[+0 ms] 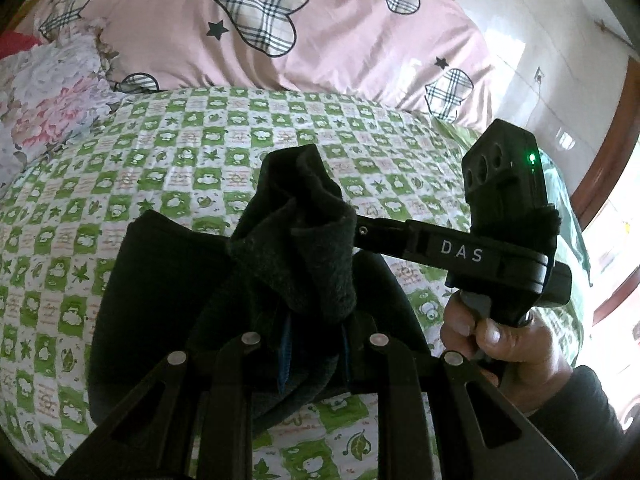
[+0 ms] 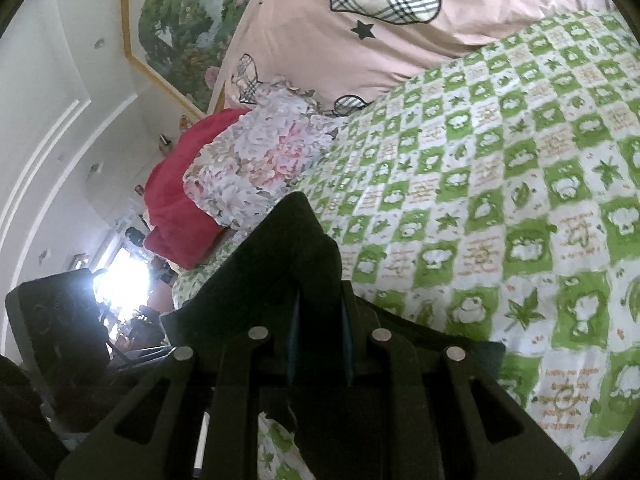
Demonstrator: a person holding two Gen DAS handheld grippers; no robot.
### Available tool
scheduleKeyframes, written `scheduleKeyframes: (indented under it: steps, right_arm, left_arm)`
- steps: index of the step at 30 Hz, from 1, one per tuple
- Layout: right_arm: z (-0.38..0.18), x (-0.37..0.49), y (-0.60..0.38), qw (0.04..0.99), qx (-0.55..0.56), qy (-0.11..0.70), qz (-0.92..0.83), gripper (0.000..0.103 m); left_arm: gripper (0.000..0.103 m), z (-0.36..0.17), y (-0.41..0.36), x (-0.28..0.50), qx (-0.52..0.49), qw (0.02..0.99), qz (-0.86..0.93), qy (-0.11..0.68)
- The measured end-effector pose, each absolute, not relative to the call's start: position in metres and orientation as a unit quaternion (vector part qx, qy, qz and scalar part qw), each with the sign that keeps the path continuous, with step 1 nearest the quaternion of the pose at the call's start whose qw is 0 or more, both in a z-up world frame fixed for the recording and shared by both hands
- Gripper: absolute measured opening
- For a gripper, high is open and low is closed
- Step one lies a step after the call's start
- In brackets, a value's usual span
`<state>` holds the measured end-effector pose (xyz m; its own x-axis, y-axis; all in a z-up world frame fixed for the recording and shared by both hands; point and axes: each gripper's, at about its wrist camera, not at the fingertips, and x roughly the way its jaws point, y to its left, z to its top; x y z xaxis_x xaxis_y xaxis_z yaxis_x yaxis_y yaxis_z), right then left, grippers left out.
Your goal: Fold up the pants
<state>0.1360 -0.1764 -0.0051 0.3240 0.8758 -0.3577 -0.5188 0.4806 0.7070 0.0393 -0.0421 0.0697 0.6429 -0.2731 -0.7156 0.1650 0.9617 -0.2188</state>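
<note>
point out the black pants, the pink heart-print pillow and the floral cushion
black fleece pants (image 1: 304, 240), left wrist view, on the bunched fabric above the tongs
pink pillow with plaid hearts (image 1: 328, 28), left wrist view, on plain pink cloth beside a heart
floral ruffled cushion (image 2: 256, 156), right wrist view, on its pink flower print

A bed covered by a green-and-white checked cotton sheet printed with frogs and leaves (image 1: 168, 168) carries everything. Across its far end lies a pink quilt with plaid hearts and black stars (image 1: 320, 40). Beside that rest a ruffled floral fabric bundle (image 2: 256, 160) and a red blanket (image 2: 180, 208) (touching each other). Dark black soft pants (image 1: 132, 280) rest partly on the sheet.
</note>
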Motion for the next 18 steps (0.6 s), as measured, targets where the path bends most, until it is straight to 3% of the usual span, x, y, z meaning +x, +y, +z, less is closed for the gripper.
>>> scheduleKeyframes:
  steps: [10,12,14,18]
  right_arm:
    - [-0.015,0.130,-0.190,0.787,0.241,0.377,0.425,0.020]
    - [-0.017,0.128,-0.193,0.790,0.238,0.381,0.417,0.024]
    - [-0.019,0.129,-0.198,0.794,0.240,0.389,0.400,0.025]
    - [-0.019,0.126,-0.218,0.810,0.253,0.385,0.363,0.025]
  left_arm:
    - [0.021,0.059,-0.058,0.039,-0.043,0.903,-0.135,0.405]
    - [0.025,0.058,-0.059,0.039,-0.040,0.903,-0.141,0.404]
    - [0.035,0.056,-0.061,0.039,-0.039,0.904,-0.146,0.399]
    - [0.043,0.052,-0.064,0.039,-0.040,0.899,-0.164,0.403]
